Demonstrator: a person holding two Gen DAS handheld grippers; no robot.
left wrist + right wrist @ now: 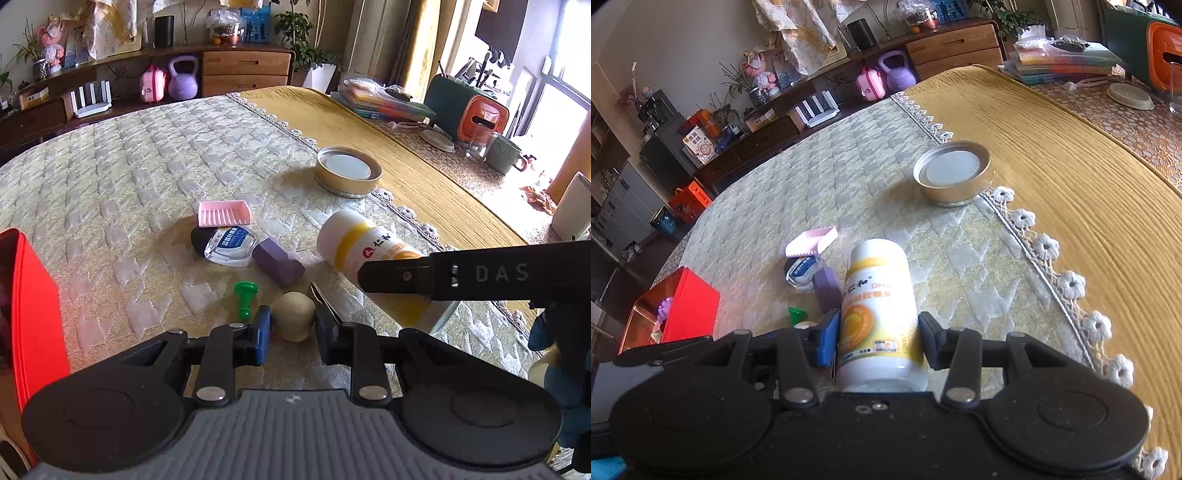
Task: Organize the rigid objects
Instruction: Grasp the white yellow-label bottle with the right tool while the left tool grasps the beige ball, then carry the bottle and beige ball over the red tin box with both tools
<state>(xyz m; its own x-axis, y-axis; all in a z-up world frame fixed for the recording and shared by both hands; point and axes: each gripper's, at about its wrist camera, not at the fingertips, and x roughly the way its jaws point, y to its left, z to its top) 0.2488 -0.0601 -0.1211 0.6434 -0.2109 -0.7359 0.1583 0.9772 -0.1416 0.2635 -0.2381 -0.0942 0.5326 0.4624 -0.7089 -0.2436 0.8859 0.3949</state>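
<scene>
My right gripper [879, 339] is shut on a white and yellow pill bottle [879, 306], held above the table; the bottle also shows in the left wrist view [369, 258]. My left gripper [291, 326] has its fingers on either side of a beige rounded cap [294, 315] on the quilted cloth; I cannot tell whether they grip it. Nearby lie a green plastic piece [244, 298], a purple block [279, 261], a flat clear bottle with a blue label [227, 242] and a pink ridged tray [224, 213].
A red box [683, 306] stands at the left, open, with a purple item inside. A round gold tin lid [348, 175] lies farther back. Books, an orange and green container and cups stand on the yellow cloth at the far right.
</scene>
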